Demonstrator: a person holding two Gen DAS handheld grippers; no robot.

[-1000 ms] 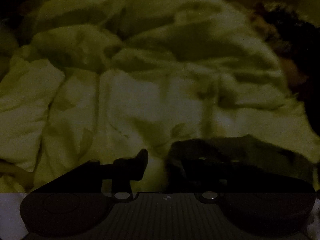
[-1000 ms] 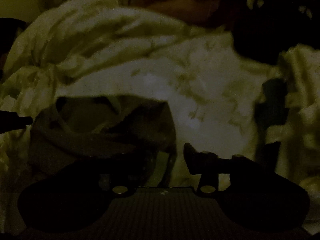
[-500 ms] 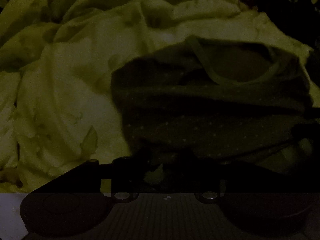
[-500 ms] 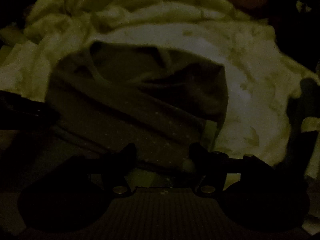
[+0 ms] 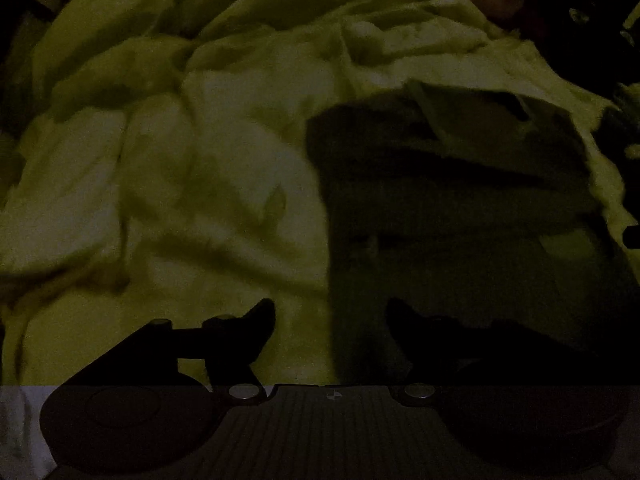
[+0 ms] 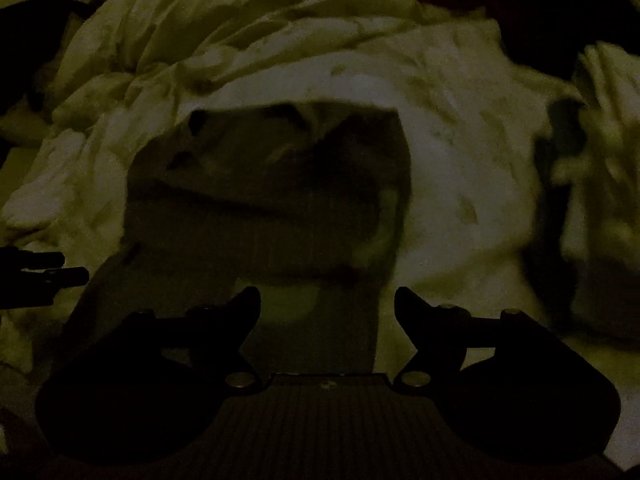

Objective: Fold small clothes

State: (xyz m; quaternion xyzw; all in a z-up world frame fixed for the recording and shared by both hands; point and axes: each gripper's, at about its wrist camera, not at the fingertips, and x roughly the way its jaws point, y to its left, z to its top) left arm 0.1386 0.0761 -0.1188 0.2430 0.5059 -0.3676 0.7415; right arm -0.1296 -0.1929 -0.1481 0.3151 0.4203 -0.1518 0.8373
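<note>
While both grippers gape, dark garment lies on bedding.

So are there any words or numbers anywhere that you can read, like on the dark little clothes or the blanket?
None can be read.
Dark garment: pale specks only, no letters that show.
Light crumpled bedding: darker marks, blurred, no words.
Left gripper and right gripper: a small pale mark on each body, a sign rather than letters, too small to make out.
</note>
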